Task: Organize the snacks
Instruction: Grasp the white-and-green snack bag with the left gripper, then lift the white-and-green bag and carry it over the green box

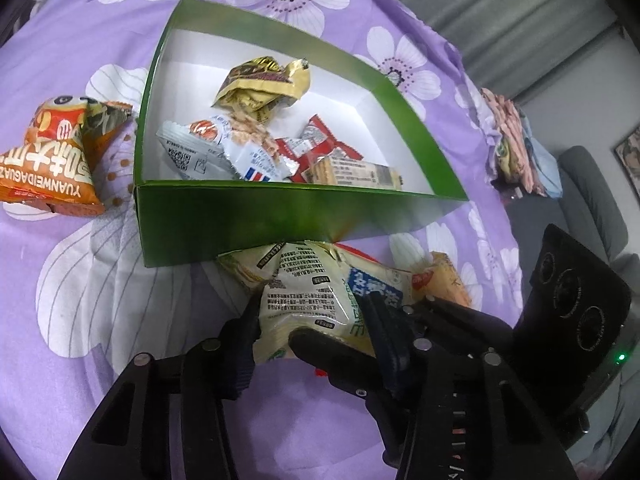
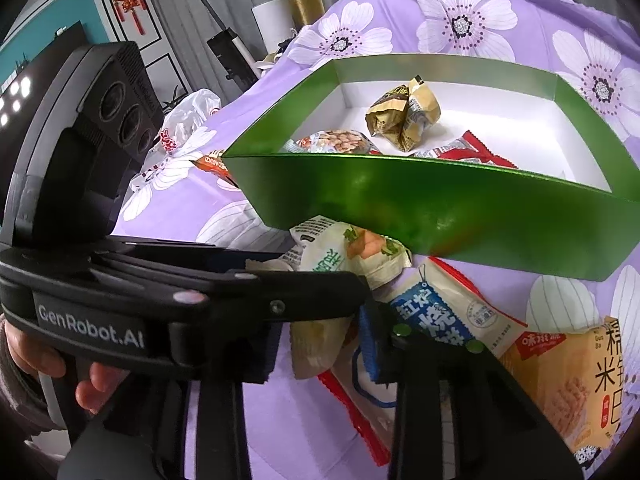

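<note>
A green box (image 2: 440, 200) with a white interior is seen on a purple floral cloth (image 2: 480, 16); wrapped snacks lie inside it. In front of the box, a pale snack packet (image 2: 360, 252) is clamped by the left hand-held gripper (image 2: 316, 320) (marked "GenRobot.AI"). The right hand-held gripper's fingers (image 2: 376, 356) are set apart, near a blue-labelled packet (image 2: 440, 316).
</note>
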`<act>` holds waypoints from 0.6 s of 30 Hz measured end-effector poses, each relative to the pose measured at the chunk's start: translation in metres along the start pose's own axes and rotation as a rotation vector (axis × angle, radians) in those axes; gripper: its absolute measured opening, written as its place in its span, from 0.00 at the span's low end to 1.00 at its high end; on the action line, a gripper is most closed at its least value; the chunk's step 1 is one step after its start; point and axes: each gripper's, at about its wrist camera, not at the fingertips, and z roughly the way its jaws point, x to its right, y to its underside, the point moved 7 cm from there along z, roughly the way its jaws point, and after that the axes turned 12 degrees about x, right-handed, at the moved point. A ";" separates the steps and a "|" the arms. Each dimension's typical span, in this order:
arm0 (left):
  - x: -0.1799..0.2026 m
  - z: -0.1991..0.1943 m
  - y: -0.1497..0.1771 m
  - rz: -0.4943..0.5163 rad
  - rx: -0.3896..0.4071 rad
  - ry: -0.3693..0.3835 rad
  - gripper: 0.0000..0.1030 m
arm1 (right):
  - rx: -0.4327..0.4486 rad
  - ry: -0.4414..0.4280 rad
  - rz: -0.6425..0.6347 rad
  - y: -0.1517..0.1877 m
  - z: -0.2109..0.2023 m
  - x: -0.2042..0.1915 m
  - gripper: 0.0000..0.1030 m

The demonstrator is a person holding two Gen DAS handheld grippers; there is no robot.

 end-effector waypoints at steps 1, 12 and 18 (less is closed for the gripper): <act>0.002 -0.002 0.000 0.009 0.004 0.003 0.47 | 0.007 -0.001 0.000 -0.001 -0.003 -0.001 0.29; 0.032 -0.037 0.008 0.051 0.045 0.025 0.46 | 0.064 0.021 -0.040 -0.003 -0.040 -0.025 0.27; 0.049 -0.054 0.011 0.076 0.070 0.037 0.46 | 0.092 0.032 -0.060 -0.007 -0.064 -0.036 0.27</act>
